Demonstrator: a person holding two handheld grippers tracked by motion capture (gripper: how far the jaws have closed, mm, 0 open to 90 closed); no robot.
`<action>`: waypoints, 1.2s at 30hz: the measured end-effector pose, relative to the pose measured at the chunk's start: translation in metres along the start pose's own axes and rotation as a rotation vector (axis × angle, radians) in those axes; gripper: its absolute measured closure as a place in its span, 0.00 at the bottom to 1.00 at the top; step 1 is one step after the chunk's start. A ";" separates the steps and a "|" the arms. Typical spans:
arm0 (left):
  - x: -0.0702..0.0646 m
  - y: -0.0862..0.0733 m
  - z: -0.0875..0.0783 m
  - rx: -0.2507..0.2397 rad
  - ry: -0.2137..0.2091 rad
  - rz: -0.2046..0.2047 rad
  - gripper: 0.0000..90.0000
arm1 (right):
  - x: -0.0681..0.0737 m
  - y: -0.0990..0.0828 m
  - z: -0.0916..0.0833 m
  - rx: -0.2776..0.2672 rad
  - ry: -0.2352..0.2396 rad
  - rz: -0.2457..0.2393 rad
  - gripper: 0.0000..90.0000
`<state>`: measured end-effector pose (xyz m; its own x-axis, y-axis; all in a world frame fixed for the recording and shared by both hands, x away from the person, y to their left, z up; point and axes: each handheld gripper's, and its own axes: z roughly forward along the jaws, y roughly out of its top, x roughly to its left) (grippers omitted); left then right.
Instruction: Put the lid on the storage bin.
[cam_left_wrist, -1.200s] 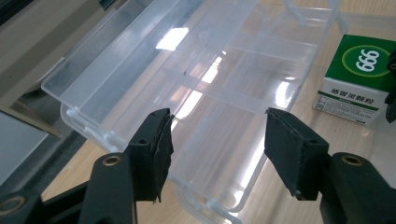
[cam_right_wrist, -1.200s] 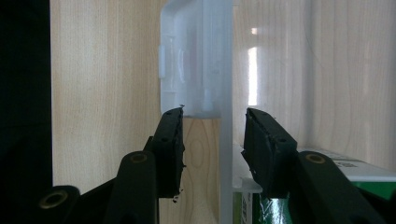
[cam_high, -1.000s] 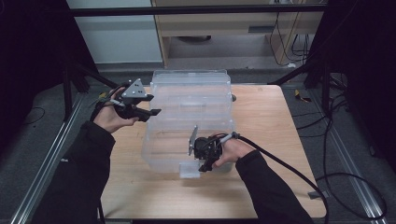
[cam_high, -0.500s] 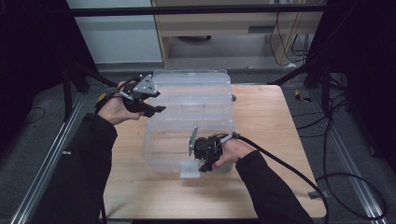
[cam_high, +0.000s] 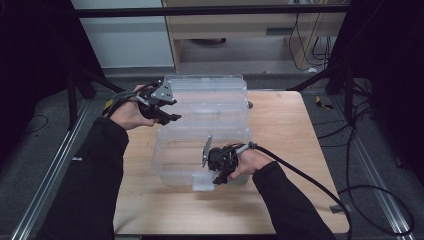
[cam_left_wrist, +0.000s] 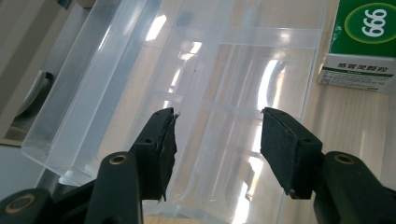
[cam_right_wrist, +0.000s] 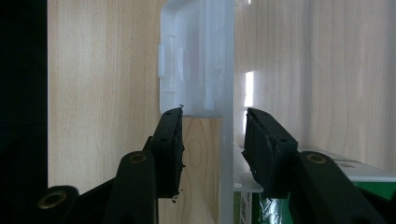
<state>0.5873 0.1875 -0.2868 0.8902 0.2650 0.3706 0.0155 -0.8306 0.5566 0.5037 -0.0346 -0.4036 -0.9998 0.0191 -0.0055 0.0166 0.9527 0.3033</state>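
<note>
Right gripper (cam_high: 216, 176): your jaws straddle the clear bin (cam_high: 200, 150)'s near wall, not visibly pinching, steadying it | Left gripper (cam_high: 167, 112): open, empty, narrowing toward the raised lid (cam_high: 207, 97).

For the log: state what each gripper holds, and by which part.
Left gripper holds nothing; its jaws stand open above the box lid. Right gripper straddles the clear box's front wall; contact cannot be told.

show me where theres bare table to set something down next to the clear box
The widest free wood is right of the clear box, out to the table edge. A strip also runs along the near edge. The box front is crowded by the right gripper, the back left by the left gripper.
</note>
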 end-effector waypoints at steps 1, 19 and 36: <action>0.000 0.000 0.001 0.002 0.001 -0.001 0.49 | 0.000 0.000 0.000 0.000 0.001 0.005 0.64; 0.017 0.012 0.023 0.050 -0.008 0.071 0.51 | -0.001 0.000 0.000 0.000 0.008 -0.005 0.64; 0.015 0.014 0.038 0.104 0.008 0.114 0.66 | 0.001 0.000 0.001 0.001 -0.008 0.006 0.64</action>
<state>0.6177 0.1617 -0.3018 0.8851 0.1694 0.4334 -0.0382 -0.9018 0.4305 0.5024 -0.0343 -0.4042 -0.9996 0.0269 -0.0109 0.0224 0.9529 0.3026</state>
